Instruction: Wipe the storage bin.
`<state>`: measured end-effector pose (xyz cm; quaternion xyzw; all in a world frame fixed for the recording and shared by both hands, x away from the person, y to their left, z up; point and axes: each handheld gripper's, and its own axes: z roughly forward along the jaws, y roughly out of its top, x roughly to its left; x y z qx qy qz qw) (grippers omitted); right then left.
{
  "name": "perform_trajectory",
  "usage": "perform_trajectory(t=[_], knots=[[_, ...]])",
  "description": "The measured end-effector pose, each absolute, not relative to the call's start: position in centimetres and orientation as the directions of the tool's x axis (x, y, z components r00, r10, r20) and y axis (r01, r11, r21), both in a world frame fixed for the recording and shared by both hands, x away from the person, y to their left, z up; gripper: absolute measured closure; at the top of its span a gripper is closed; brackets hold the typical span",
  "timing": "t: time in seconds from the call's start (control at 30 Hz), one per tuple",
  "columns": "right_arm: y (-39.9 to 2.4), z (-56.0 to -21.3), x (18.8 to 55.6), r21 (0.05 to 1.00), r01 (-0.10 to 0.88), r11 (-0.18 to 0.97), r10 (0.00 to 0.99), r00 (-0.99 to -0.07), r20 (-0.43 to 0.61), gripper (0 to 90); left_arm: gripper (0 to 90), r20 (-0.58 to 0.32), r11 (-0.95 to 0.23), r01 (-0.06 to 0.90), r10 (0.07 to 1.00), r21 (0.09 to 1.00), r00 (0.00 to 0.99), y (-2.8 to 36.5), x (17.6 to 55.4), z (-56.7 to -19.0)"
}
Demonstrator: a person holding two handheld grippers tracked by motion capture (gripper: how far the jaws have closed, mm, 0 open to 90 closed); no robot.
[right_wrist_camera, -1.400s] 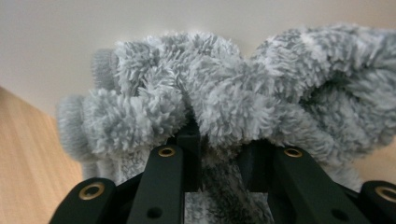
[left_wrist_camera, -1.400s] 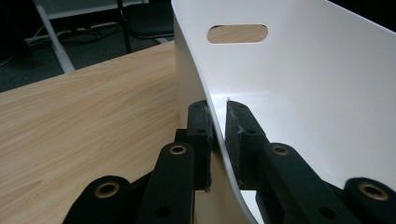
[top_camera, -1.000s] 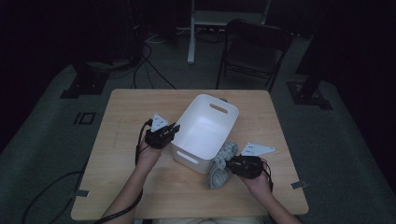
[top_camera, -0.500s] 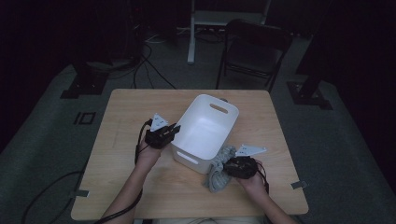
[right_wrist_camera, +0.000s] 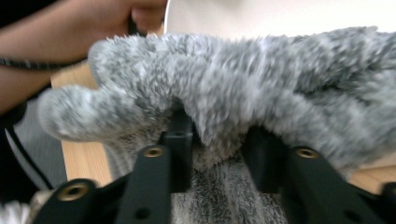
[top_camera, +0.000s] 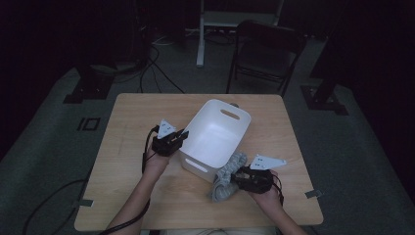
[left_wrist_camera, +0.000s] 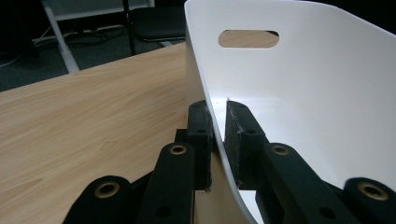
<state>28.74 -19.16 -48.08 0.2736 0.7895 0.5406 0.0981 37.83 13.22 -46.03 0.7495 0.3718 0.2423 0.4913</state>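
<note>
A white plastic bin with slot handles stands at the table's middle. My left gripper is shut on its left wall. In the left gripper view the two pads pinch the thin white wall, one inside and one outside. A fluffy grey plush cloth lies on the table against the bin's front right corner. My right gripper points left into it. Its jaws have just been opening and now stand apart, with the grey fur bulging between them and draped over their tips.
The wooden table has bare room to the left and behind the bin. A dark folding chair and a white desk frame stand on the floor beyond the far edge. Cables run over the floor at the left.
The right hand has shifted slightly, and the grey plush has sagged a little toward the table's front. The left hand and the bin have kept still.
</note>
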Motion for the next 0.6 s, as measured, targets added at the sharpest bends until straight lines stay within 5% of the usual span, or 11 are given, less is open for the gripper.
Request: perform_trajectory(t=[0.2,0.6], knots=[[-18.1,-48.1,28.4,0.912,0.319,0.258,0.593,-0.798,0.111,43.0,80.6,0.004,-0.253,0.316,0.786,0.914,0.618,13.1,37.8,-46.0],[-17.9,-50.8,29.6,0.881,0.391,0.265,0.634,-0.76,0.147,39.0,80.5,0.004,-0.267,0.313,0.766,0.911,0.643,13.3,37.9,-46.0]])
